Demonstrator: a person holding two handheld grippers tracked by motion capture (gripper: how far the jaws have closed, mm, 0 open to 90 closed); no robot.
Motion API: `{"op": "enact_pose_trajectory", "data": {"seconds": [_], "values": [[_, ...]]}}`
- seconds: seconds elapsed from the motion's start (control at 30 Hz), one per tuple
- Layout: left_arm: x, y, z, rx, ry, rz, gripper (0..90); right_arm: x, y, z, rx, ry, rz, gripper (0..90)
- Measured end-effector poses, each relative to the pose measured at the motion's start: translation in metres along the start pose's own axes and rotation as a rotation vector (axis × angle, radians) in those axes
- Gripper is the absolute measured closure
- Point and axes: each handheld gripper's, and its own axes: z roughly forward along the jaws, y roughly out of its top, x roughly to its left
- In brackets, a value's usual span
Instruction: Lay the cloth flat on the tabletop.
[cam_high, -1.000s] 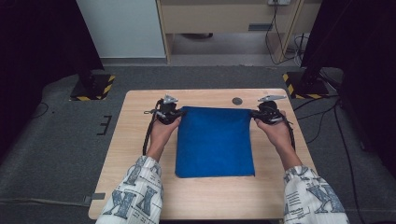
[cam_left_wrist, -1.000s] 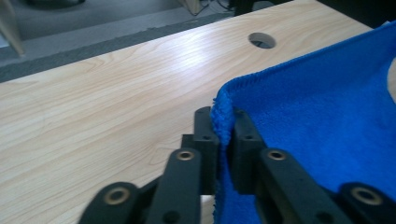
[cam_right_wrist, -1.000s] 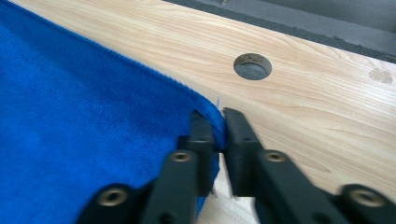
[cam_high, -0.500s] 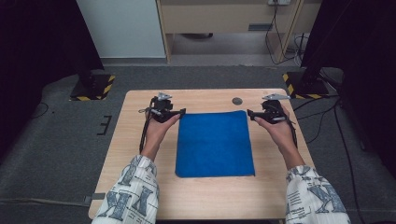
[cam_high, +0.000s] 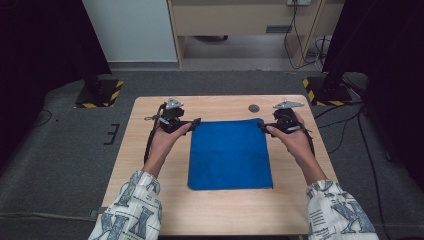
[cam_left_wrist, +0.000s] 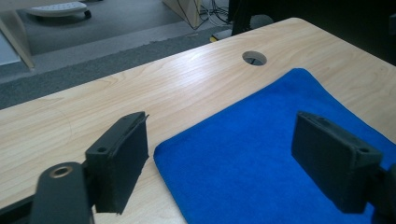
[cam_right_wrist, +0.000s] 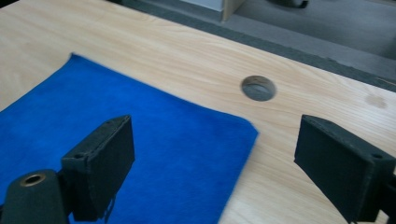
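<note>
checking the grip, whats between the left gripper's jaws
Nothing held: the left gripper is open above the blue cloth's corner, in the left gripper view.

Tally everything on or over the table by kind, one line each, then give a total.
Blue cloth, lying flat on the wooden table: 1
Handheld grippers, left gripper and right gripper, jaws just opened, nothing between the pads: 2
Round hole in the tabletop: 1
Total: 4
</note>
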Motion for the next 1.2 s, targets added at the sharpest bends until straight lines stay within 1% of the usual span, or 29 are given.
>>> {"op": "enact_pose_trajectory", "data": {"seconds": [0.03, 0.07, 0.1, 0.13, 0.23, 0.33, 0.47, 0.53, 0.6, 0.7, 0.83, 0.93, 1.03, 1.07, 1.13, 1.2], "values": [[-0.001, 0.0, -0.002, -0.007, -0.006, 0.003, 16.8, 0.003, 0.0, 0.0, 0.004, 0.008, -0.019, 12.5], [-0.001, -0.001, -0.003, -0.011, -0.014, 0.002, 16.0, 0.007, 0.0, -0.001, 0.013, 0.018, -0.025, 13.2], [-0.001, -0.002, -0.005, -0.011, -0.019, 0.001, 14.9, 0.012, 0.0, -0.001, 0.023, 0.041, -0.041, 14.0], [-0.001, -0.004, -0.007, -0.012, -0.024, 0.004, 14.3, 0.016, 0.0, -0.001, 0.023, 0.049, -0.053, 14.6], [0.0, -0.009, -0.011, -0.007, -0.031, -0.001, 13.3, 0.03, 0.0, 0.0, 0.028, 0.087, -0.072, 17.7], [0.004, -0.013, -0.016, -0.007, -0.029, -0.002, 12.5, 0.046, -0.001, 0.003, 0.033, 0.123, -0.099, 20.2], [0.01, -0.022, -0.021, -0.02, -0.03, -0.024, 11.6, 0.064, -0.002, 0.007, 0.044, 0.162, -0.127, 22.8], [0.013, -0.027, -0.023, -0.025, -0.019, -0.04, 10.2, 0.073, -0.003, 0.009, 0.044, 0.182, -0.133, 25.0], [0.016, -0.034, -0.025, -0.029, -0.019, -0.057, 9.9, 0.083, -0.004, 0.012, 0.049, 0.2, -0.155, 27.1], [0.019, -0.043, -0.026, -0.016, -0.022, -0.066, 9.0, 0.097, -0.005, 0.015, 0.055, 0.221, -0.172, 29.5], [0.022, -0.055, -0.027, -0.013, -0.018, -0.09, 9.1, 0.115, -0.007, 0.019, 0.07, 0.246, -0.191, 30.7], [0.024, -0.066, -0.028, -0.004, -0.006, -0.119, 9.1, 0.127, -0.008, 0.021, 0.077, 0.263, -0.202, 32.8], [0.027, -0.076, -0.028, 0.008, 0.013, -0.125, 9.2, 0.141, -0.01, 0.022, 0.071, 0.289, -0.208, 35.7], [0.029, -0.079, -0.028, 0.007, 0.01, -0.133, 9.3, 0.146, -0.011, 0.022, 0.073, 0.296, -0.213, 36.6], [0.031, -0.081, -0.028, 0.016, 0.005, -0.14, 9.5, 0.155, -0.012, 0.023, 0.082, 0.314, -0.231, 38.4], [0.032, -0.081, -0.029, 0.01, 0.013, -0.146, 9.7, 0.165, -0.013, 0.023, 0.079, 0.326, -0.239, 41.2]]}}
